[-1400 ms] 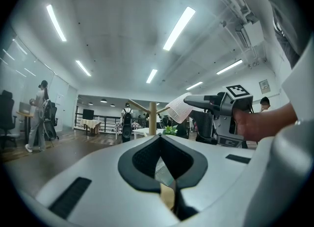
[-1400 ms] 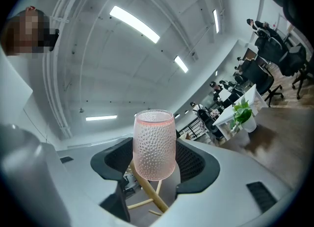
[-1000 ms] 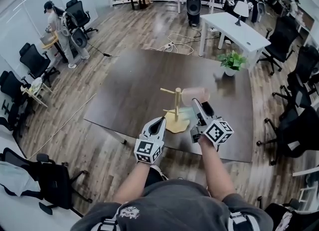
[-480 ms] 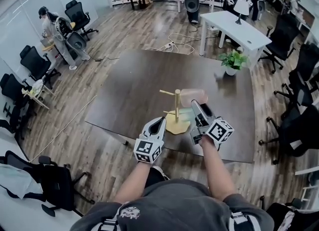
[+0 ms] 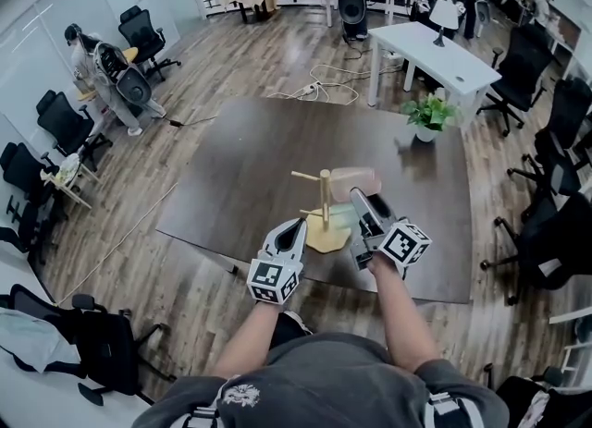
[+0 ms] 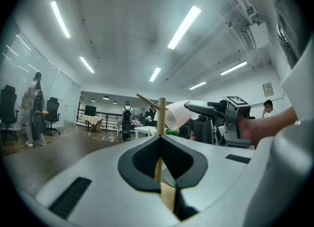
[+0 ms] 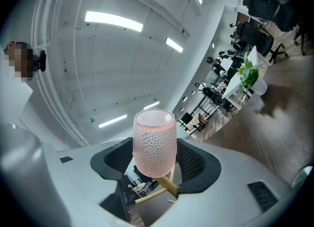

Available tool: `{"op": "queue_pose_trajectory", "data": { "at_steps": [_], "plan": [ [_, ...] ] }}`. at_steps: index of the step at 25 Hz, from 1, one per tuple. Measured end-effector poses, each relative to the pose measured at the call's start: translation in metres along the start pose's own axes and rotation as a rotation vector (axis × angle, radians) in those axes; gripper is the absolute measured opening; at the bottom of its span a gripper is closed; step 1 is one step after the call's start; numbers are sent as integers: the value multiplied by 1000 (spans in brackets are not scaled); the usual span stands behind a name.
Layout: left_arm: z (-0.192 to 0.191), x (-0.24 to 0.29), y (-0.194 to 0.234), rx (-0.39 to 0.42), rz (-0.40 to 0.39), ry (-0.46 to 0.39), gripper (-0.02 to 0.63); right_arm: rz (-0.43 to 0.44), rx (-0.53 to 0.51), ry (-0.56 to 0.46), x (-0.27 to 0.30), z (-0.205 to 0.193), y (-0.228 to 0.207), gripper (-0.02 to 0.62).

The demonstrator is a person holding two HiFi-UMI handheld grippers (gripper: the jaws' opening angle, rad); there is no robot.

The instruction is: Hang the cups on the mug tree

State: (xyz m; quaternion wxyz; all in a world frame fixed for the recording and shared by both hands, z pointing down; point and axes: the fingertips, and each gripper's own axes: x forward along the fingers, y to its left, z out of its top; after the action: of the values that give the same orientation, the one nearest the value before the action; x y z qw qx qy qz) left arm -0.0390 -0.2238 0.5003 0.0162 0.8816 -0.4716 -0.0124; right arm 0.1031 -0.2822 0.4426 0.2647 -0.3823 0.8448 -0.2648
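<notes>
A wooden mug tree (image 5: 324,202) stands near the front edge of the dark table (image 5: 245,163). My right gripper (image 5: 361,199) is shut on a pink dimpled cup (image 5: 356,181), which it holds on its side just right of the pole's top. In the right gripper view the cup (image 7: 154,142) fills the space between the jaws, with the tree's pegs (image 7: 164,184) showing below it. My left gripper (image 5: 298,226) sits at the base's left edge. Its jaws (image 6: 164,172) are closed on the thin wooden base, and the pole (image 6: 161,115) and the cup (image 6: 177,114) rise beyond them.
A potted plant (image 5: 428,114) stands at the table's far right corner. Beyond it is a white table (image 5: 435,52). Office chairs (image 5: 546,232) line the right side, and a black chair (image 5: 92,343) is on the floor at the lower left. A person (image 5: 97,61) is far off at the left.
The right gripper has carried the cup slightly closer to the pole's top. The left gripper has stayed at the base.
</notes>
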Motion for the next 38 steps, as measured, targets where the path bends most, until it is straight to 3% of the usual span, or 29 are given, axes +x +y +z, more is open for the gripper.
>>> {"op": "queue_pose_trajectory", "data": {
  "at_steps": [16,18,28,33,38],
  "plan": [
    [-3,-16,-12,-23,8,16,8,-98,-84,1,-39,-7,-4,290],
    [-5,-18,-17,-38,-3,21,8,-127,-154,24,-49,-11,-3,268],
    [-4,-29,-50,-38,-66,23,8,-227,-547,159,-86,-39,20,41],
    [0,-36,-65,-17,-100,14,8,-207,-694,240,-97,-66,39,26],
    [2,-41,-73,-19,-104,-4,8,-168,-777,232,-98,-70,60,26]
  ]
}}
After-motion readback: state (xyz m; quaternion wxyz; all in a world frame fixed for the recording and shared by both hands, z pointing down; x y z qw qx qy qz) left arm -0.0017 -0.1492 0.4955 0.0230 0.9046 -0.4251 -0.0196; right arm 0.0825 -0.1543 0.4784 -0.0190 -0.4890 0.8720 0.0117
